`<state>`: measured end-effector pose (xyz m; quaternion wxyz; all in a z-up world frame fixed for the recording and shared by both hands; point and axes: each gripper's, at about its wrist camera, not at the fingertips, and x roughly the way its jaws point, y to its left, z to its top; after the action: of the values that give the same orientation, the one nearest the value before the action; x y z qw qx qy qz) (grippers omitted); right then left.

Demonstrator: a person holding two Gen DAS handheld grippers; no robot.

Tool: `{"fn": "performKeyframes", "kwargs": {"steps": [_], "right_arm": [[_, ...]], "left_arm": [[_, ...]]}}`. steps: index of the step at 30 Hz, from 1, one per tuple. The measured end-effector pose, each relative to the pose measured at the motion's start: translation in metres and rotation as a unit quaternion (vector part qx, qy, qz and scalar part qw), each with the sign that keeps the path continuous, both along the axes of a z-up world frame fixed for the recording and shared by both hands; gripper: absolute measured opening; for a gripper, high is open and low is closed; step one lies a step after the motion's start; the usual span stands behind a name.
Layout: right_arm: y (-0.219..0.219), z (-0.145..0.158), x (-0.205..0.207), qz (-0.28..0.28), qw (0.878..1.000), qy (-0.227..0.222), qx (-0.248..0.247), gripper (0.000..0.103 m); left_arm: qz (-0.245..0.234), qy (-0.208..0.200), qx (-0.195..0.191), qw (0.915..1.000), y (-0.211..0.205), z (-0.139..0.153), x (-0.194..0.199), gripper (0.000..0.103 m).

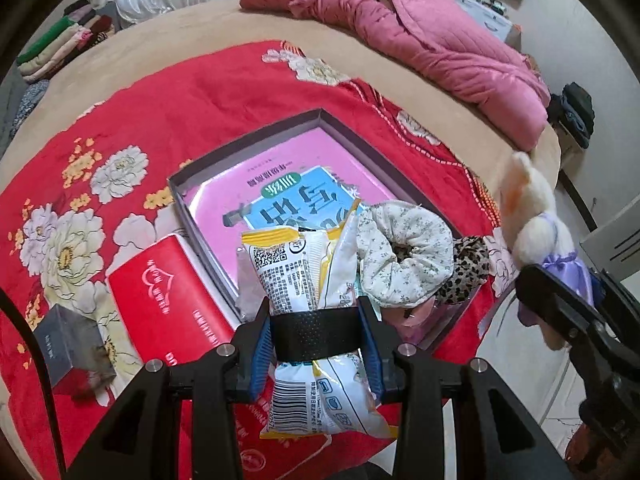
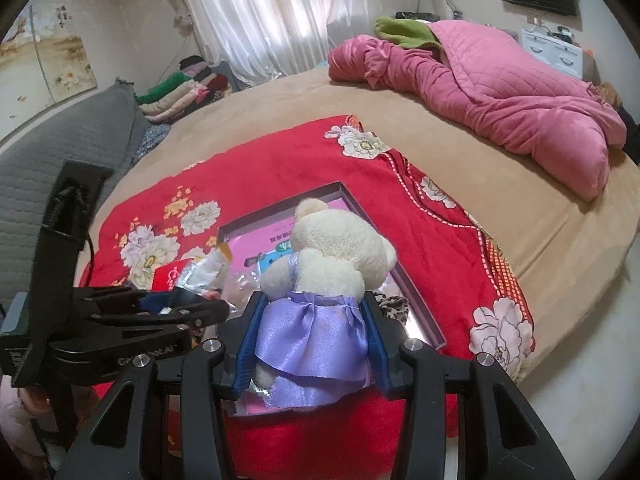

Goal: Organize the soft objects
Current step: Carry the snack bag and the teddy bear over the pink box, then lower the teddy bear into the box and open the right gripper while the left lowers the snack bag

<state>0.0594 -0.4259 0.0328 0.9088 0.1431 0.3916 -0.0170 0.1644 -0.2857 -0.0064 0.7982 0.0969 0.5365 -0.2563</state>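
Gripping a white-and-yellow packet [image 1: 308, 320], the left gripper [image 1: 316, 332] has its jaws pressed against the packet's waist, which is pinched in between the blue pads [image 1: 256, 352]. The packet hangs above the near edge of a shallow box [image 1: 256, 136] that has a pink printed sheet [image 1: 240, 196] as its floor. Inside the box, just right of the packet, lie a floral scrunchie [image 1: 404, 256] and, touching it, a leopard-print scrunchie [image 1: 468, 268].

The right gripper [image 2: 312, 344] holds a cream plush bear [image 2: 340, 256] by its purple satin skirt [image 2: 312, 340]; the jaws are clamped on the skirt at a moderate width. The bear hangs upright over the near part of the same box [image 2: 416, 304], its back to the camera.

Left of the box rest a red packet [image 1: 168, 292] and, nearer, a small grey box [image 1: 72, 344]. All of it sits on a red floral blanket [image 1: 200, 92] spread over a tan bed [image 2: 460, 184]. A pink quilt [image 2: 500, 88] lies bunched at the bed's far side, with a green cloth [image 2: 400, 32] on it. Folded clothes [image 2: 180, 88] are stacked by the curtains [image 2: 280, 12].
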Motion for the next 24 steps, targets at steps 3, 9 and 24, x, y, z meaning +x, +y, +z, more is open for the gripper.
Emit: {"fn": "performKeyframes", "kwargs": {"steps": [3, 9, 24], "right_arm": [[0.001, -0.003, 0.003, 0.002, 1.000, 0.004, 0.002, 0.048], [0.002, -0.011, 0.012, 0.008, 1.000, 0.014, -0.002, 0.048], [0.011, -0.041, 0.041, 0.040, 0.998, 0.039, 0.000, 0.048]], "left_arm": [[-0.003, 0.005, 0.001, 1.0000, -0.006, -0.005, 0.008, 0.039], [-0.003, 0.024, -0.006, 0.9997, -0.010, -0.017, 0.022, 0.039], [0.003, 0.044, -0.007, 0.9990, -0.003, -0.036, 0.012, 0.039]]}}
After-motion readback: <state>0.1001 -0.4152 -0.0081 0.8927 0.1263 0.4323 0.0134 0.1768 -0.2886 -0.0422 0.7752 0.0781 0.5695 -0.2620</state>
